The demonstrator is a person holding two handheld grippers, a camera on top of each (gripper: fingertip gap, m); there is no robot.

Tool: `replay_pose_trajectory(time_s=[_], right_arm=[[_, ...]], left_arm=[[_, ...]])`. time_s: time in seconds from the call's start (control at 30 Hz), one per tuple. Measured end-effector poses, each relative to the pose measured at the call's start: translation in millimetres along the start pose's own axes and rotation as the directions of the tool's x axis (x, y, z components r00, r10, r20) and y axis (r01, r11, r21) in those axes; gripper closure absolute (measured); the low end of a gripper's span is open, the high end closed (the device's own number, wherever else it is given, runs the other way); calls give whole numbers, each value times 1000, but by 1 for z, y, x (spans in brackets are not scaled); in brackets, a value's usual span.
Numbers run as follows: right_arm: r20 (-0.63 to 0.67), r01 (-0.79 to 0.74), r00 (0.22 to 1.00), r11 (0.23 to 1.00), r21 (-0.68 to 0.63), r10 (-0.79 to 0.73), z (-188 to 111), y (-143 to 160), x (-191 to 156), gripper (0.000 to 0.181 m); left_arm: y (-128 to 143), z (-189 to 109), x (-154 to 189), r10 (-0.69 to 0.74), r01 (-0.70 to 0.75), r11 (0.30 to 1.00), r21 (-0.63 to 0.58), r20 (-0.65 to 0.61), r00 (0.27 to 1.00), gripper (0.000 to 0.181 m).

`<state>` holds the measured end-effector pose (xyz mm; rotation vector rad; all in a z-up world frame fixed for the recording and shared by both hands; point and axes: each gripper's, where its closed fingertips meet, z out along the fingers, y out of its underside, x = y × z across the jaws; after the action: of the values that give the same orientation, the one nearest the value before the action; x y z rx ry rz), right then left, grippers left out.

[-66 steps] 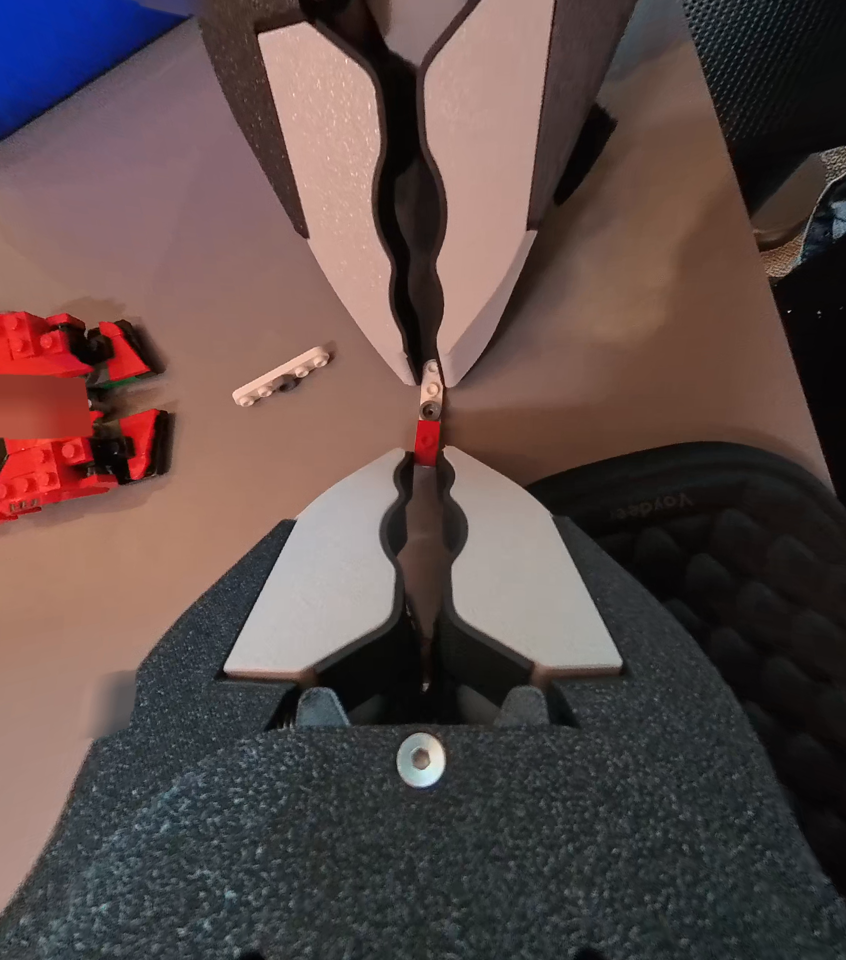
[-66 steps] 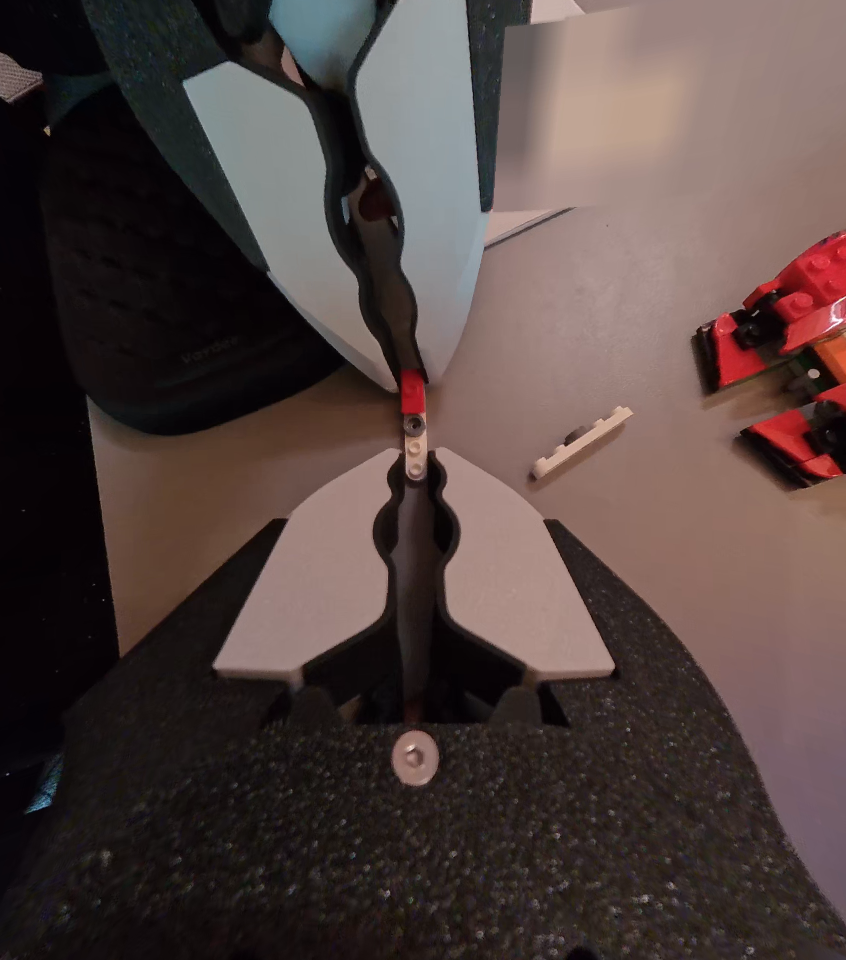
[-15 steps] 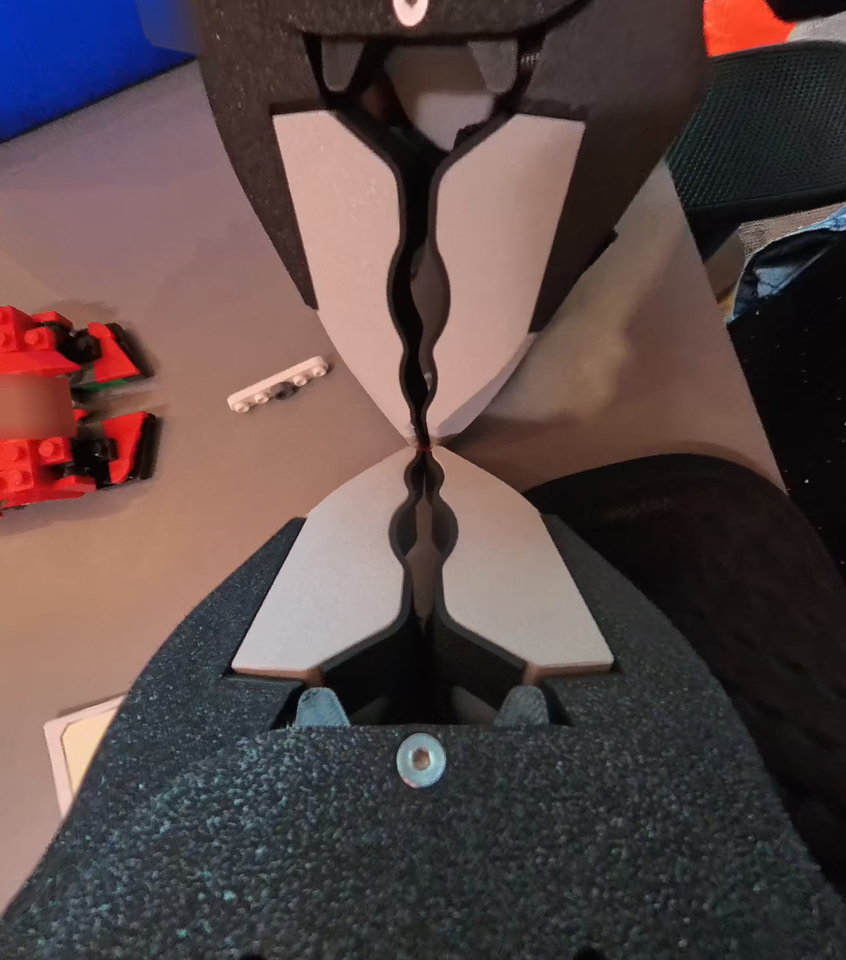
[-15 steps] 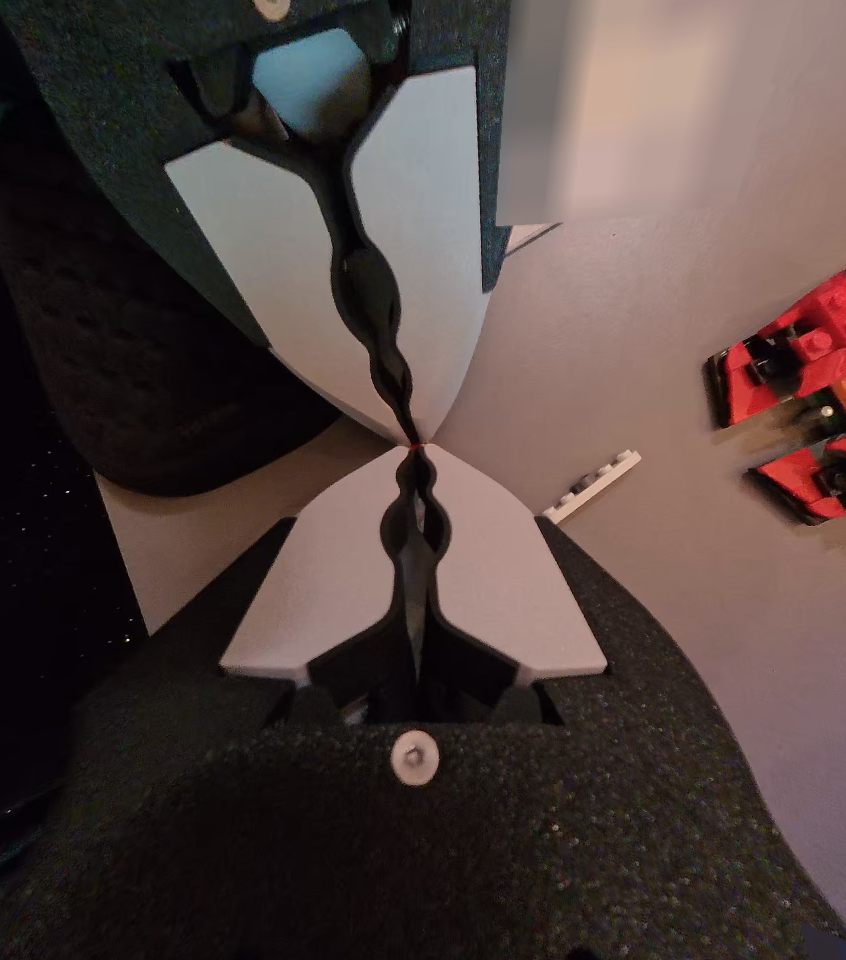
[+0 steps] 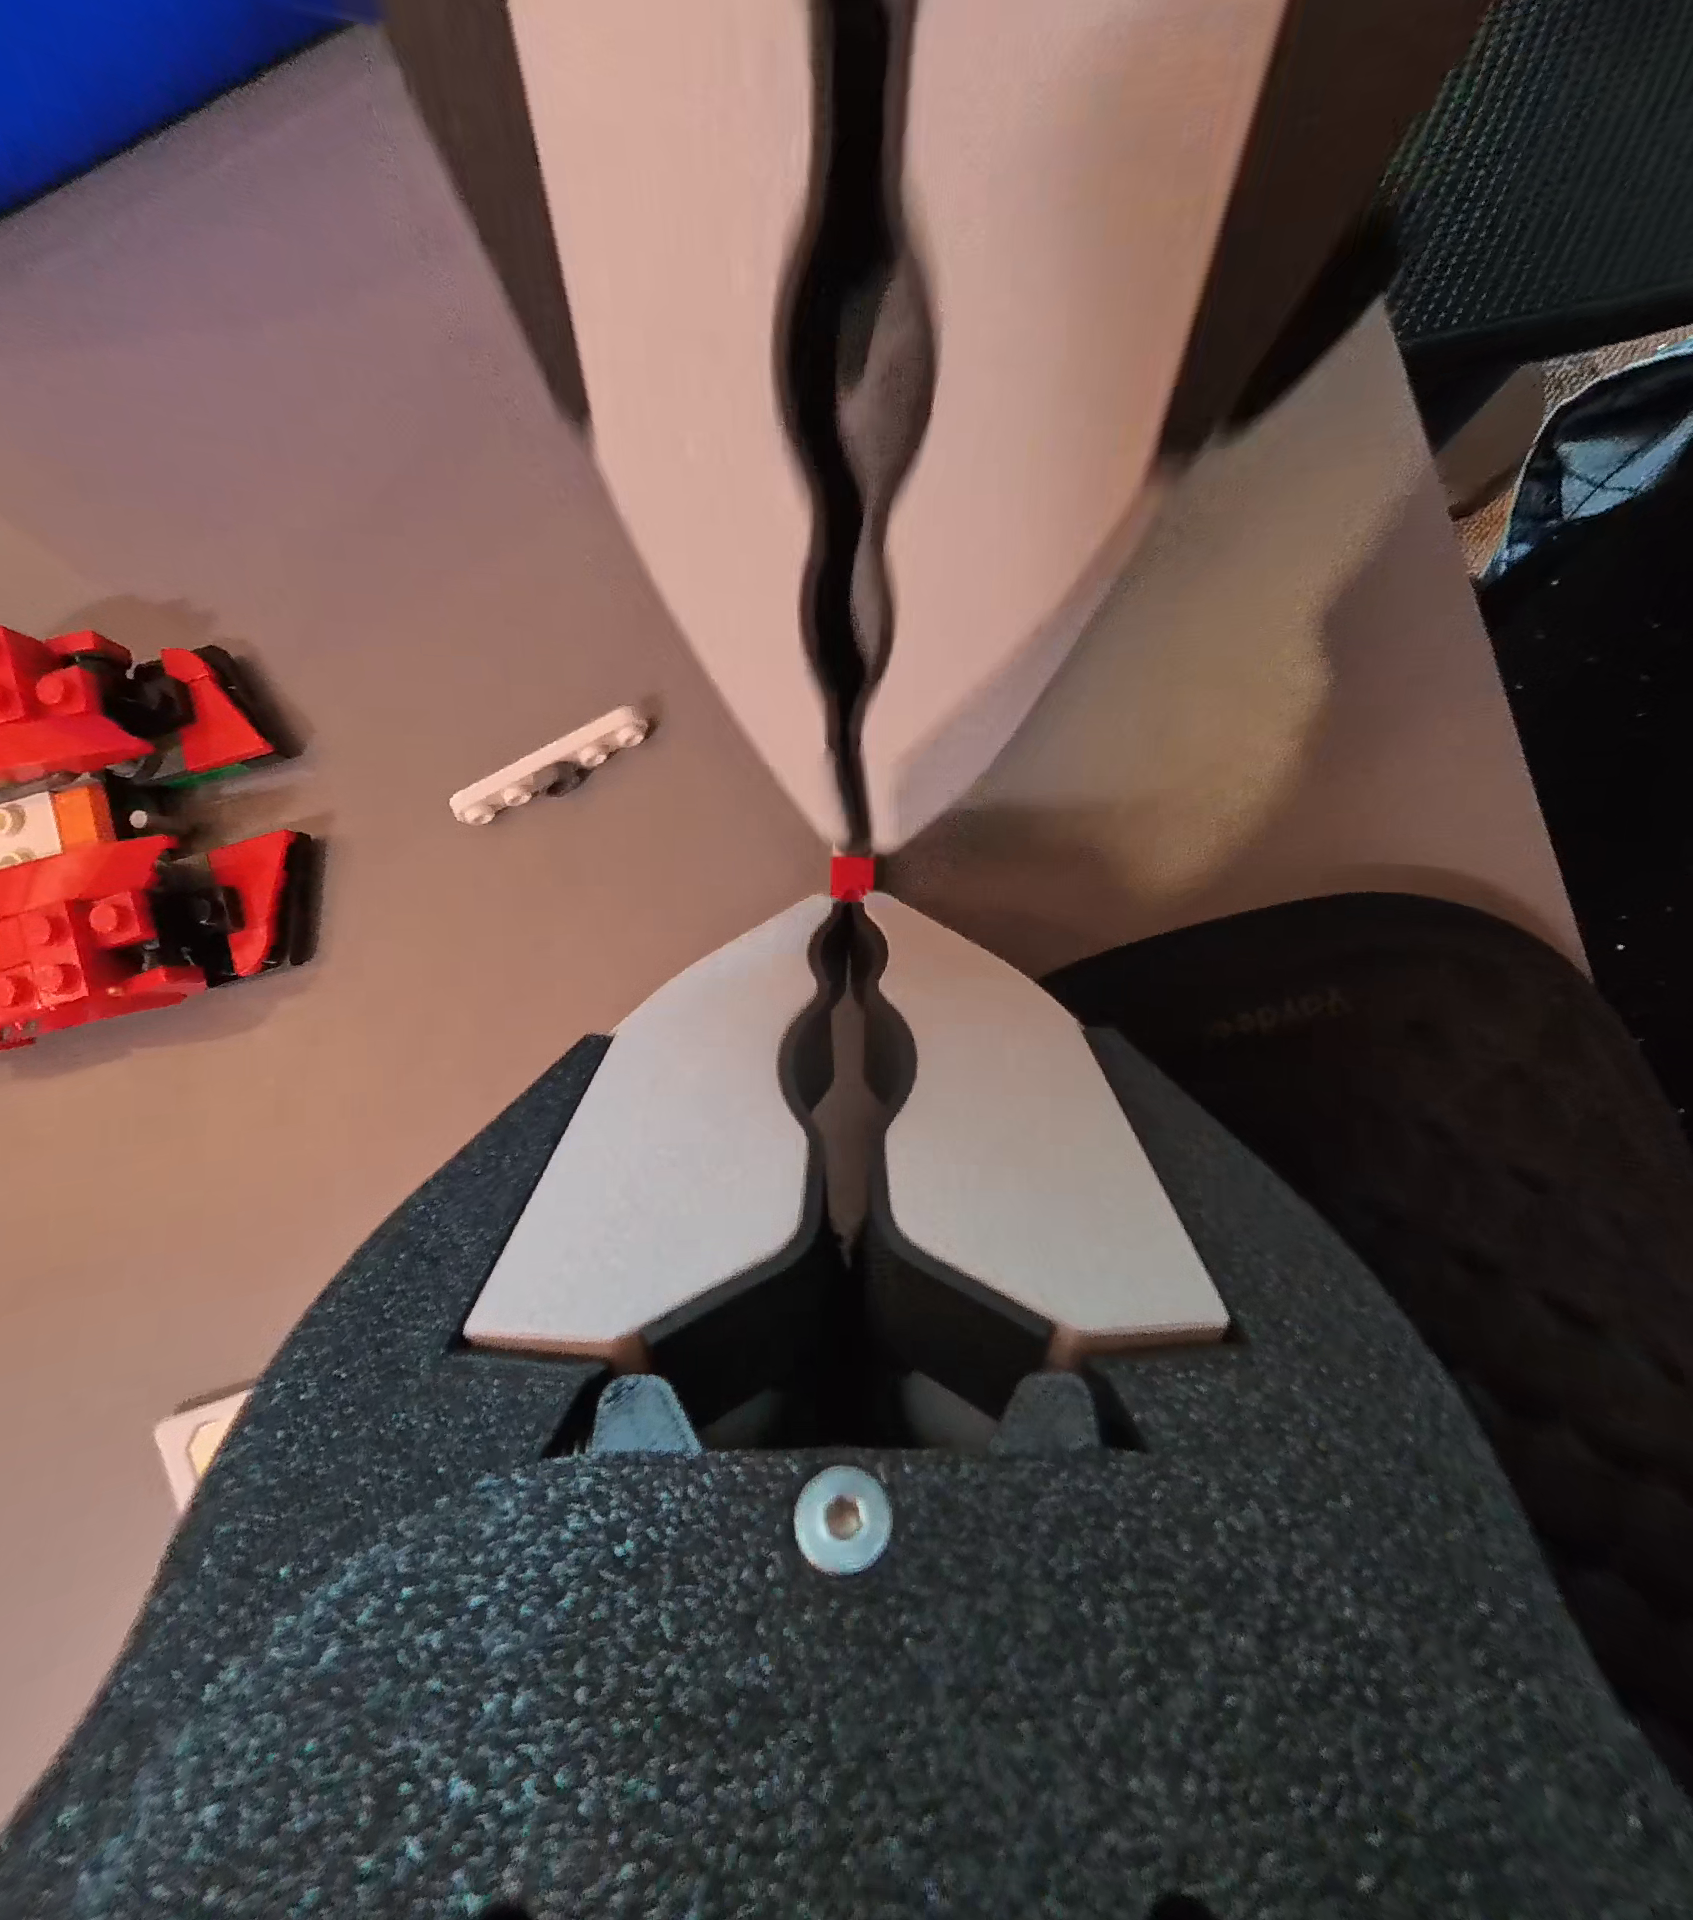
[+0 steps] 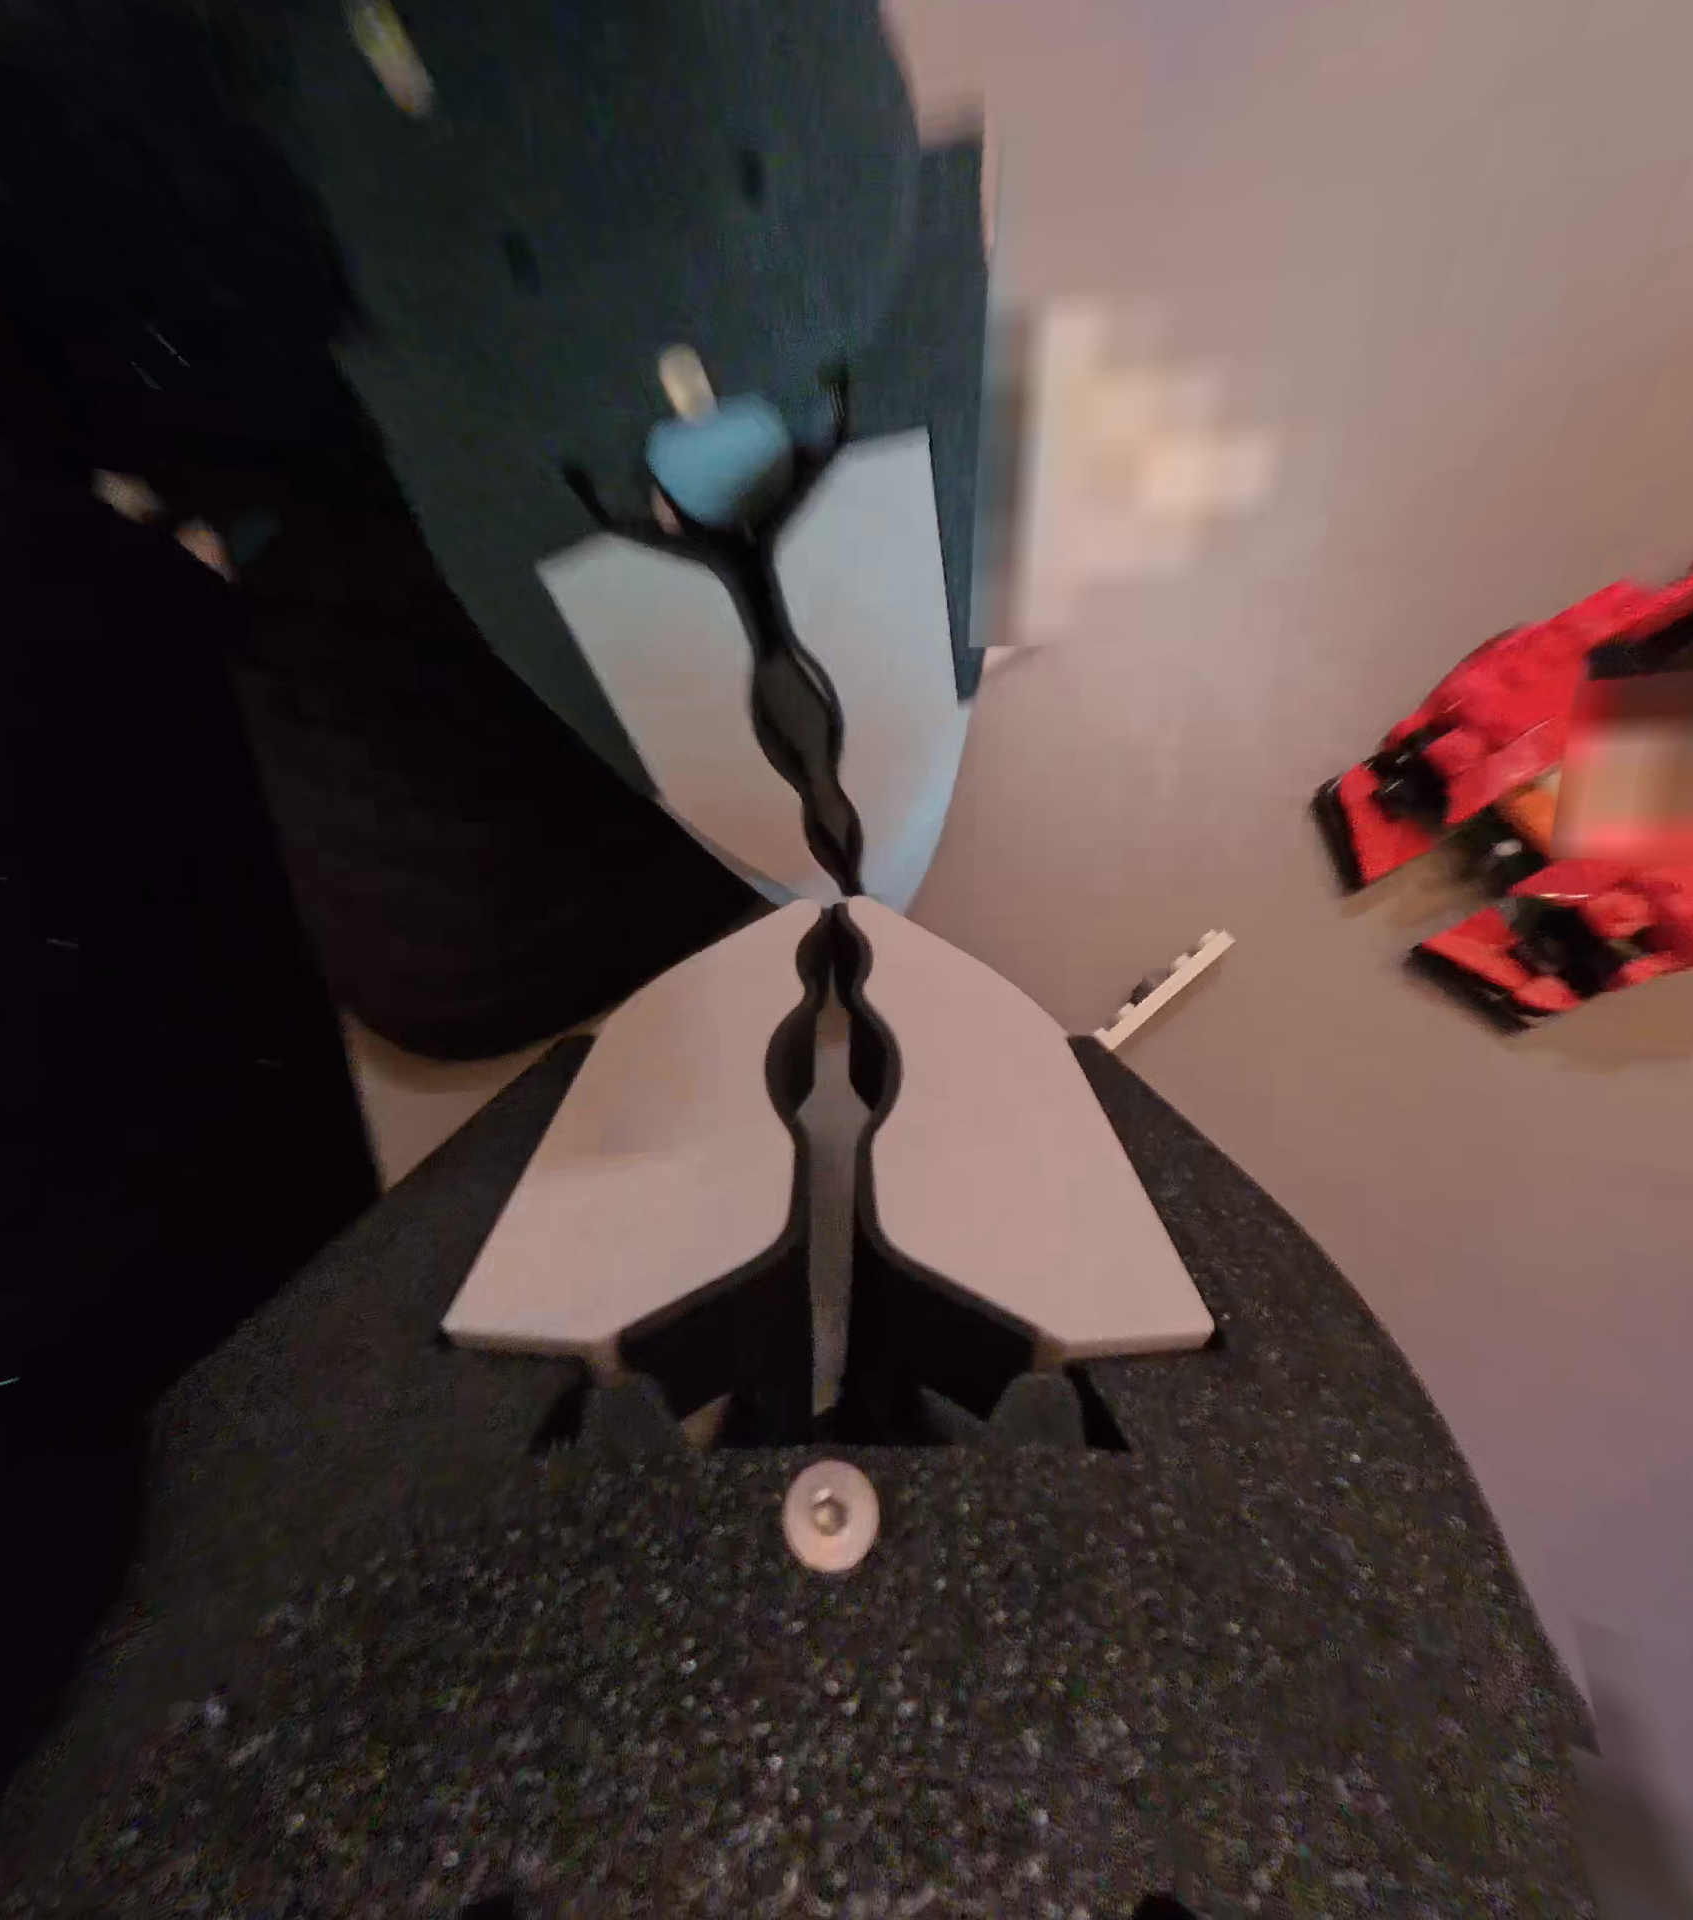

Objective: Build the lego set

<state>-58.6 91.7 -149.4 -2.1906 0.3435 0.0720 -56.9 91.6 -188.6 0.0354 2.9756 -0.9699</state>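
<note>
both grippers meet tip to tip over the desk (image 5: 198, 1195), jaws clamped on a small red piece (image 5: 849, 874); a white plate (image 5: 551, 778) and red car (image 5: 63, 831) lie left.

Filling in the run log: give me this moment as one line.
left tool: shut on red piece | right tool: shut, tip to tip with left | white strip: loose on table | red car: untouched
</note>
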Motion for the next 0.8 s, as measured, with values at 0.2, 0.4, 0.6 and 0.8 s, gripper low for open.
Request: replay_pose_trajectory(time_s=[0.2, 0.4, 0.6, 0.8], right_arm=[[-254, 29, 967, 993, 114, 1, -163, -11, 15, 150], [-427, -96, 904, 979, -183, 9, -284, 72, 84, 163], [-134, -3, 988, 875, -484, -71, -263, 119, 100, 163], [68, 77, 997, 786, -613, -44, -245, 140, 106, 162]], left_arm=[[0, 0, 0, 16, -16, 999, -47, 3, 1000, 181], [1, 0, 0, 15, -15, 997, -81, 2, 1000, 179], [0, -1, -5, 15, -13, 991, -134, 14, 1000, 174], [-14, -14, -10, -60, 60, 995, -80, -10, 998, 170]])
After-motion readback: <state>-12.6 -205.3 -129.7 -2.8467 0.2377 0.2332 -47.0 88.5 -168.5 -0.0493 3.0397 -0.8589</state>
